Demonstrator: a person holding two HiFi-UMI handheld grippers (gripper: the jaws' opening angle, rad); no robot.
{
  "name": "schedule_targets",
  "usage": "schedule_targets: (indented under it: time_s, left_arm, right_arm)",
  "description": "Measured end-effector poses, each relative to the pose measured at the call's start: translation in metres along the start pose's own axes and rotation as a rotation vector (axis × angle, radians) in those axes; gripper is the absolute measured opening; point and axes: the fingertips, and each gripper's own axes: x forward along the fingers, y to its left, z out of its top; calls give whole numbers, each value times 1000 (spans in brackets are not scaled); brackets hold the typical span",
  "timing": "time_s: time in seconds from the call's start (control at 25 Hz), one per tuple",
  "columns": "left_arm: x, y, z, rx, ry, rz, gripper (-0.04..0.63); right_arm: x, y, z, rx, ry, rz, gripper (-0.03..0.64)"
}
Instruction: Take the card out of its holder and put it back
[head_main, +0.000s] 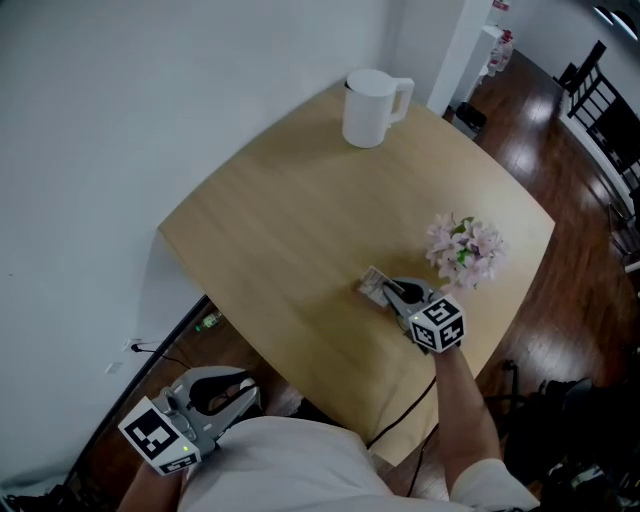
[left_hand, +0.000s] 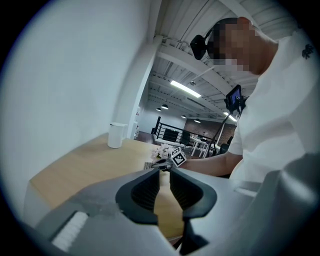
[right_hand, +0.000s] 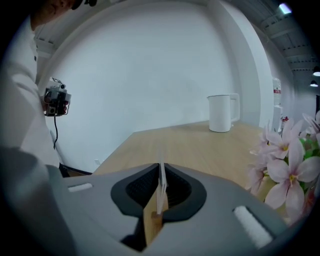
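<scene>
A thin white card (right_hand: 161, 186) stands edge-on in a small wooden holder (right_hand: 152, 223) on the tan table (head_main: 290, 220). My right gripper (right_hand: 161, 175) is shut on the card, one pad pressing each face. In the head view the right gripper (head_main: 385, 293) sits at the card and holder (head_main: 371, 284), just left of the flowers. My left gripper (head_main: 240, 390) hangs off the table's near edge, close to my body, far from the card. Its jaws (left_hand: 164, 172) stand a narrow gap apart with nothing between them.
A white jug (head_main: 372, 107) stands at the table's far corner. Pink flowers (head_main: 463, 250) stand right beside the right gripper, close to its right jaw (right_hand: 287, 170). A white wall runs along the table's left side. Dark chairs stand on the wooden floor at far right.
</scene>
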Motion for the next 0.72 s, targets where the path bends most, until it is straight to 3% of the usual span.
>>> schedule_targets:
  time_s: [0.72]
  left_arm:
    - [-23, 10, -2, 38, -32, -48, 72]
  right_arm:
    - [-35, 18, 57, -48, -87, -91, 21]
